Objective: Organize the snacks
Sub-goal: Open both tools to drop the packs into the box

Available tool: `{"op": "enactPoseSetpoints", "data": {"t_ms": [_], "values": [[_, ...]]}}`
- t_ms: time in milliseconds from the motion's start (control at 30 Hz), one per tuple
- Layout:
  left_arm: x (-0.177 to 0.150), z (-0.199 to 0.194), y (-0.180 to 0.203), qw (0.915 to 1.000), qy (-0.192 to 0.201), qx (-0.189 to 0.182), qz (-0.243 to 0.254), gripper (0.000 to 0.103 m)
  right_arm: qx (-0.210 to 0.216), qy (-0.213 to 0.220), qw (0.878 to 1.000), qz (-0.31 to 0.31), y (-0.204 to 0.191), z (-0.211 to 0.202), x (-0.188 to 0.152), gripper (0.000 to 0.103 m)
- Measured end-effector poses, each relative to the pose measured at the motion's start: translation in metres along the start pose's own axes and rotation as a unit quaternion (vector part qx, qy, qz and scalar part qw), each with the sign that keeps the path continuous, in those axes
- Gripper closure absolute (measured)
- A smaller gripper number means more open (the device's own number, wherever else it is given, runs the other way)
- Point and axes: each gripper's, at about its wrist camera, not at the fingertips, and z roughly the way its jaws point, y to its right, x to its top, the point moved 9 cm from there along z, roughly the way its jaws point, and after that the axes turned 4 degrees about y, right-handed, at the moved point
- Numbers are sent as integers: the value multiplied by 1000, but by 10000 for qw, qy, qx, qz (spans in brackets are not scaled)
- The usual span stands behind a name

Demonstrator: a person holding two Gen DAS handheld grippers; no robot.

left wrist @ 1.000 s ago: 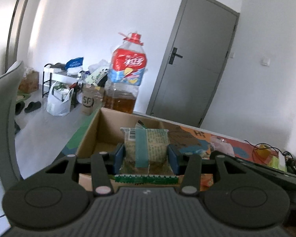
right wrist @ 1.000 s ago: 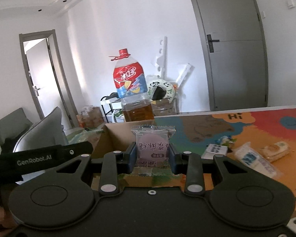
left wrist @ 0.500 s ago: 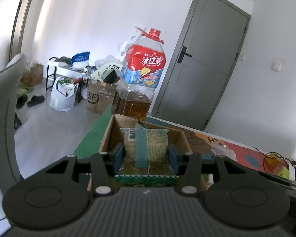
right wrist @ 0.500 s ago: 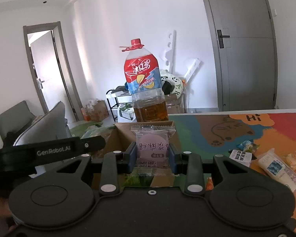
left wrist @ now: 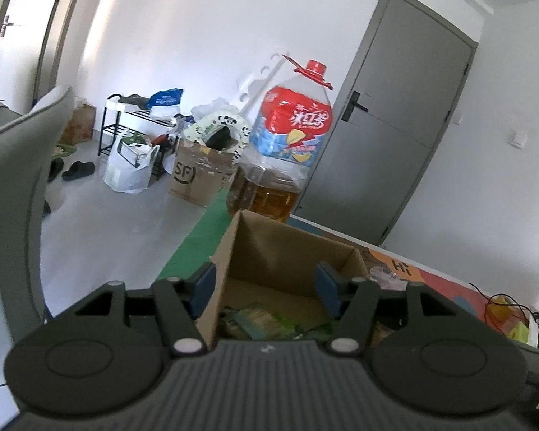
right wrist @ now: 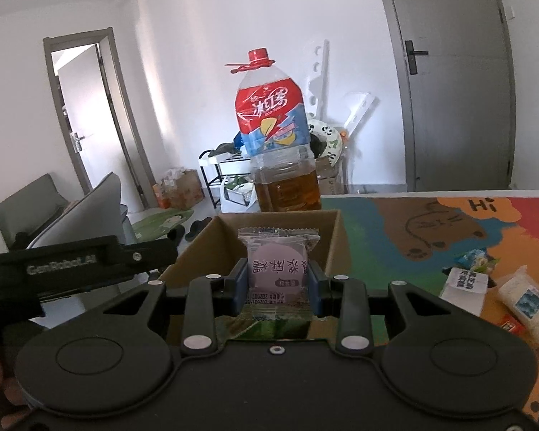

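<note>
The desk (right wrist: 449, 212), under a bright cartoon mat with a brown bear and the letters "Hi", carried everything in play. A large oil bottle (right wrist: 278, 143) with a red cap and a red-and-blue label stood on it, upright, just behind the cardboard box (right wrist: 336, 237). The box sat open-topped near the desk's edge, and in the left wrist view green snack packets (left wrist: 269, 321) lay on its floor.

The left claw (left wrist: 266, 283) hovered over the box with its jaws spread; they had just been opening, and nothing sat between the blue pads. One pad hung outside the box's near wall, the other over the inside.

The right claw (right wrist: 277, 280) was closed on a pink snack packet (right wrist: 278, 269), pressing it from both sides. The packet stood upright above the pads, a round pink cake showing through clear wrap, and hung in front of the box opening.

To the right of the box, more snacks lay loose on the mat: a white wrapped bar (right wrist: 531, 305), a small white carton (right wrist: 467, 283) and a blue-green packet (right wrist: 476, 258) just behind it.
</note>
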Motion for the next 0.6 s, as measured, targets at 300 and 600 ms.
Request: {"op": "enactPoseSetpoints", "data": {"t_ms": [300, 600], "values": [[-4, -9, -12, 9999, -9, 131, -98, 28, -64, -43, 9999, 92, 2, -6, 0, 59], [-11, -17, 7, 9998, 0, 129, 134, 13, -363, 67, 9989, 305, 29, -34, 0, 43]]}}
